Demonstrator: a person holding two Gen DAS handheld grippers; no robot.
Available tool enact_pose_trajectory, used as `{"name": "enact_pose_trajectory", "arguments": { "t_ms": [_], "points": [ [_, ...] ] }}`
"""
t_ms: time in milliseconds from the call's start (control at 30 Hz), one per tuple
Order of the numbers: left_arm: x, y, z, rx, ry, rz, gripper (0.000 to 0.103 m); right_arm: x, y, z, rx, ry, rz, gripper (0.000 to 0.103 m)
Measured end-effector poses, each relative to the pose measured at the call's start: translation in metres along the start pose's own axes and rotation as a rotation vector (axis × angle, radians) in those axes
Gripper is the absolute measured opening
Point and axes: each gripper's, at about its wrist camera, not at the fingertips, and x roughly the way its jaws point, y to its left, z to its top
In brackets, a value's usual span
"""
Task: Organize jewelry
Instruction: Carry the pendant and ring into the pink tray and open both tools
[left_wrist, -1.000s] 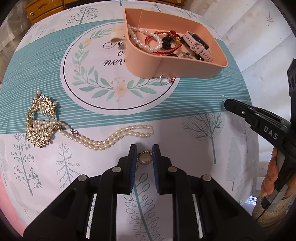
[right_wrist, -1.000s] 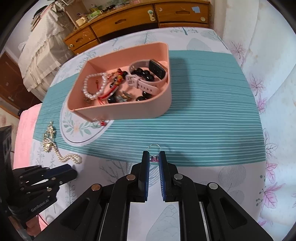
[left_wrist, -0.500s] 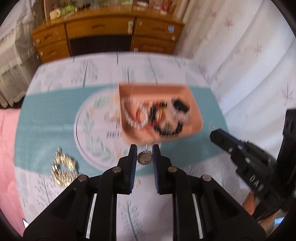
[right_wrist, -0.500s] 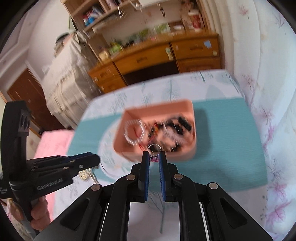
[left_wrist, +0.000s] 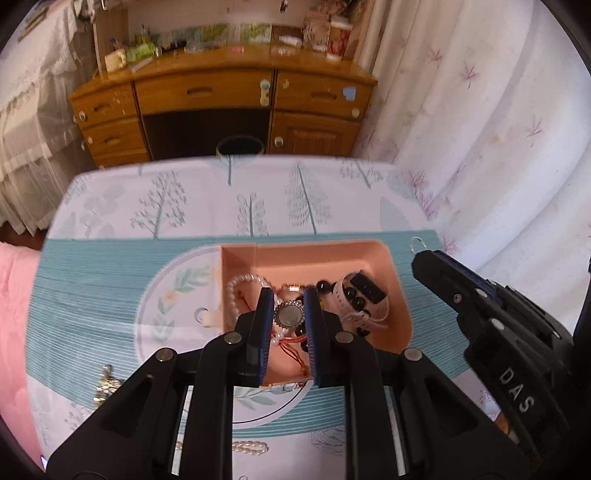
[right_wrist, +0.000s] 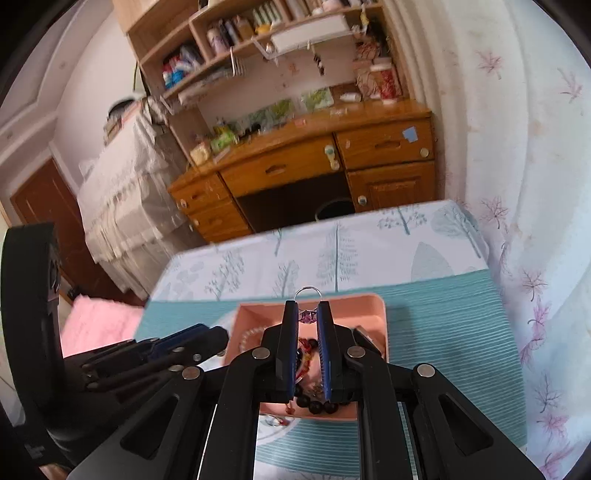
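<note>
Left wrist view: the left gripper (left_wrist: 288, 314) pinches a round brooch (left_wrist: 289, 314) above the pink tray (left_wrist: 395, 291) of jewelry on the patterned tablecloth (left_wrist: 110, 280); the right gripper (left_wrist: 424, 254), at far right, carries a silver ring (left_wrist: 417, 242). Right wrist view: the right gripper (right_wrist: 307, 315) clamps the ring (right_wrist: 307, 291) over the tray's (right_wrist: 382, 325) far edge, with the left gripper (right_wrist: 218, 338) at near left.

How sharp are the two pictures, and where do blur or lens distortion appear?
Left wrist view: the left gripper and its brooch are sharp; the wooden desk is slightly soft and bowed by the fisheye. Right wrist view: the right gripper and its ring are crisp; the shelves are blurred.
</note>
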Motion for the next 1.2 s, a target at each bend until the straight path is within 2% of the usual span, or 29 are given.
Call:
{"name": "enact_pose_trajectory", "arguments": {
  "t_ms": [167,467,533,600,633,733,1200],
  "points": [
    [0.038,0.007,-0.014,-0.008,0.081,-0.004,0.014,0.038,-0.011,-0.011,0.029,0.096,-0.009,0.01],
    [0.048,0.016,-0.028,-0.002,0.086,0.001,0.015,0.071,-0.032,-0.044,0.081,0.204,0.037,0.012],
    [0.046,0.016,-0.031,-0.001,0.095,-0.001,0.017,0.073,-0.031,-0.047,0.078,0.216,0.044,0.024],
    [0.044,0.016,-0.035,-0.006,0.101,-0.003,0.021,0.069,-0.029,-0.05,0.075,0.204,0.044,0.033],
    [0.042,0.017,-0.038,-0.009,0.104,-0.007,0.024,0.066,-0.028,-0.051,0.072,0.195,0.043,0.034],
    [0.037,0.018,-0.044,-0.016,0.107,-0.012,0.029,0.055,-0.021,-0.052,0.055,0.181,0.046,0.034],
    [-0.011,0.024,-0.062,-0.017,0.048,0.024,0.03,0.007,0.01,-0.061,-0.028,0.154,0.022,0.034]
  ]
}}
